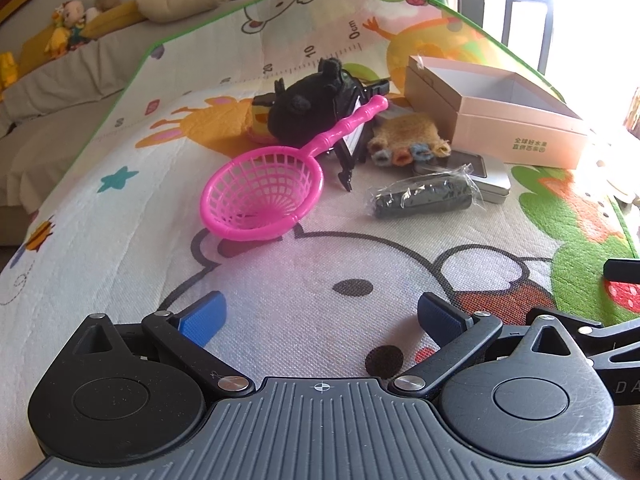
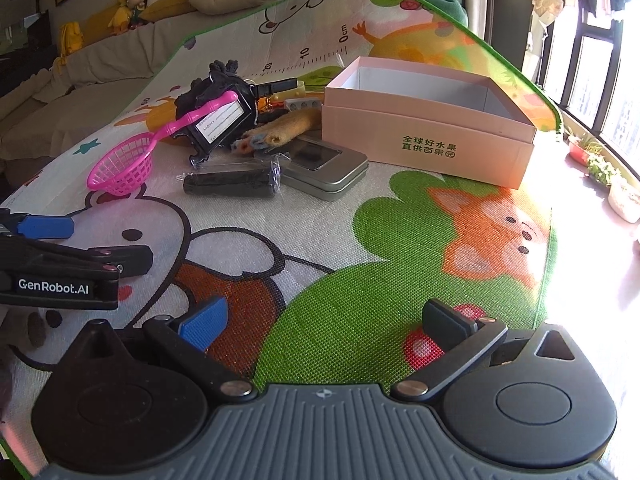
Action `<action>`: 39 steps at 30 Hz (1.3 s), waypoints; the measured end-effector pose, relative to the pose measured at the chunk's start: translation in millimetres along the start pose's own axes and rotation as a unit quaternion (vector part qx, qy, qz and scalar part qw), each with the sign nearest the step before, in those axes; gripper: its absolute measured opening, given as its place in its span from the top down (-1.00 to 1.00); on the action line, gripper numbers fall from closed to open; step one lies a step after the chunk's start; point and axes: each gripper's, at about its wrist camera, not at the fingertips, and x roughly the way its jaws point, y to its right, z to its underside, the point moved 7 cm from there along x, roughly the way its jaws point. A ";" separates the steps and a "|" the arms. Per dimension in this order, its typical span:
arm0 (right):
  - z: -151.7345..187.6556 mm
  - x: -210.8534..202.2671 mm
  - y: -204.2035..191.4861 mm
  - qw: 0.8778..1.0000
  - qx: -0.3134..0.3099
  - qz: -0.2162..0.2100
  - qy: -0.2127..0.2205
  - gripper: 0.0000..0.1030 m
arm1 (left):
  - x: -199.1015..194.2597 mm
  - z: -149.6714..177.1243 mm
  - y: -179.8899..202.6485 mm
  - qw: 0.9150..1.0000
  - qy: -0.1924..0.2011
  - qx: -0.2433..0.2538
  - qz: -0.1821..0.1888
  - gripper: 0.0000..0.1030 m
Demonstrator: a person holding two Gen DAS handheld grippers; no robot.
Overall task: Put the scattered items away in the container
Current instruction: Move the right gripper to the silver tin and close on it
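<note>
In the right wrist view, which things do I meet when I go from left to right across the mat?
pink strainer → black luggage tag → black roll in a clear bag → metal tin → pink box

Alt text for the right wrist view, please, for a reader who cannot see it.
Open right tongs hover empty over a cartoon play mat. Beyond them an open pink box stands beside a clutter of items: a pink strainer, a black luggage tag, a bagged black roll and a metal tin. The left tongs enter at the left edge.
</note>
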 end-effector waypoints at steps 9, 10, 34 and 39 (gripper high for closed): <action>1.1 -0.3 1.7 1.000 -0.001 -0.010 -0.008 -1.00 | 1.9 0.4 1.4 1.000 0.006 0.004 0.003 -1.00; 1.1 -0.2 1.6 1.000 -0.001 -0.010 -0.008 -1.00 | 2.0 0.5 1.5 1.000 0.006 0.004 0.003 -1.00; 0.0 -2.6 3.4 1.000 -0.004 -0.029 -0.004 -1.00 | -11.5 -3.8 -2.8 0.999 0.034 -0.001 0.023 -1.00; -22.3 -6.0 4.7 0.997 -0.012 -0.072 0.028 -1.00 | -25.4 -19.4 -16.8 0.997 0.070 0.001 0.016 -1.00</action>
